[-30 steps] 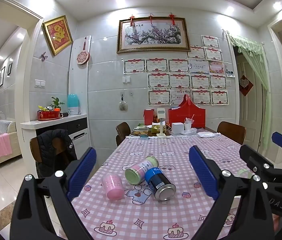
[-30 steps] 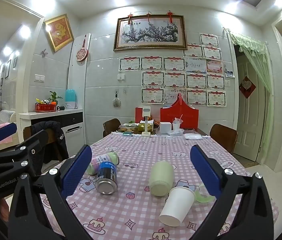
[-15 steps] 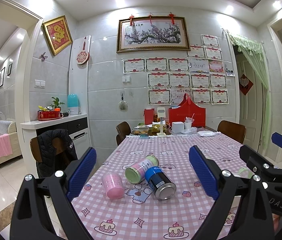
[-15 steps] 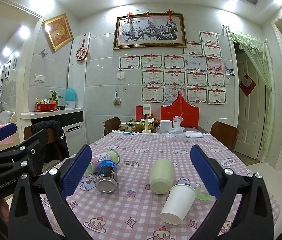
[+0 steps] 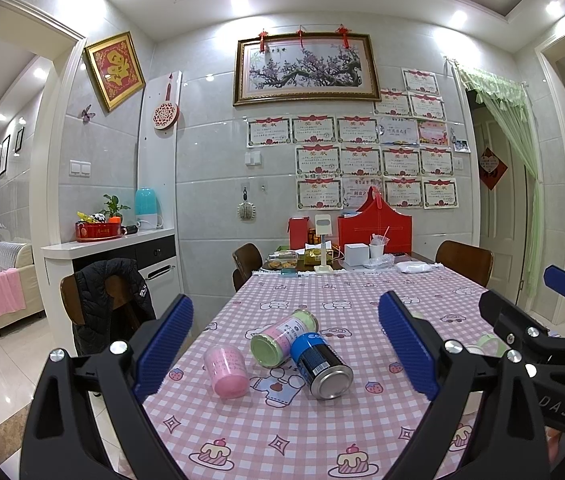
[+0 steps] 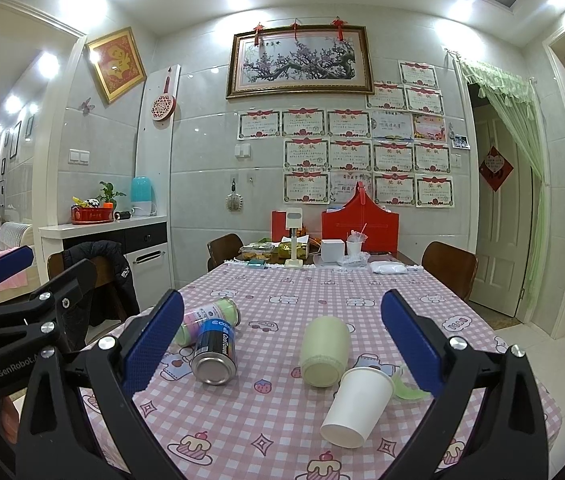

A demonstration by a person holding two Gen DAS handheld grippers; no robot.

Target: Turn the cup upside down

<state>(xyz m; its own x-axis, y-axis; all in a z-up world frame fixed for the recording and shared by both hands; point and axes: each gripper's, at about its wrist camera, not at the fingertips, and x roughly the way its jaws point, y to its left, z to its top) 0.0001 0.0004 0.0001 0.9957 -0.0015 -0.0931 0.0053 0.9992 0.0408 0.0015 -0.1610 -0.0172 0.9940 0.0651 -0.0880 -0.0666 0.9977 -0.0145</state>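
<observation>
Both tools, left (image 5: 282, 348) and right (image 6: 282, 340), gape wide, empty. Centre right tool on paper cup (image 6: 356, 406), lower centre-right; grip lightly, avoid crushing, rotate rim onto surface (image 6: 266, 432)

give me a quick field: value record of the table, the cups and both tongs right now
surface: table with pink checked cloth
pink cup: on its side
white paper cup: on its side, base toward camera
pale green cup: on its side, beside the paper cup
blue can: lying down, against pastel can
left tongs: open, holding nothing
right tongs: open, holding nothing
task state: no cup upside down yet
</observation>
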